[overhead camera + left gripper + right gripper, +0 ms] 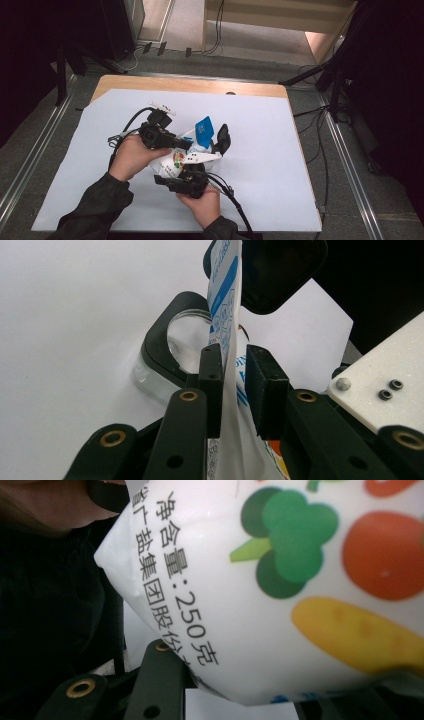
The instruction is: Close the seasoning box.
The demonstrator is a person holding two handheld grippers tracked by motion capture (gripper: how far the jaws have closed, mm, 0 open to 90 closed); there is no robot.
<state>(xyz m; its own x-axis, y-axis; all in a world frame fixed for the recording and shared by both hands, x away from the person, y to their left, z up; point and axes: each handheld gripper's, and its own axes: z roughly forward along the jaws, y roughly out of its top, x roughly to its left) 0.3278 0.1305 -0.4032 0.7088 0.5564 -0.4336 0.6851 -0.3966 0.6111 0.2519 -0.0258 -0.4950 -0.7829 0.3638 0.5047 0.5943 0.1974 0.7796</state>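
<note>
A white salt bag point(181, 160) printed with vegetables, its top blue point(204, 128), hangs between the two hands above the table. My left gripper point(189, 144) comes in from the left at the bag's upper part. In the left gripper view the thin bag edge point(227, 340) runs between the pads point(212, 375) with a gap on one side, so the left gripper point(234, 377) is open. My right gripper point(192, 169) is shut on the bag's bulging body point(280, 605) from below, and one jaw is hidden. A glass jar point(165, 352) with a black collar stands behind, its lid point(223, 138) raised.
A white sheet point(260, 165) covers the wooden table point(200, 85). Cables trail from both grippers toward the near edge. Black stand legs point(335, 85) and floor cables lie to the right of the table, and a wooden shelf point(280, 20) stands at the back.
</note>
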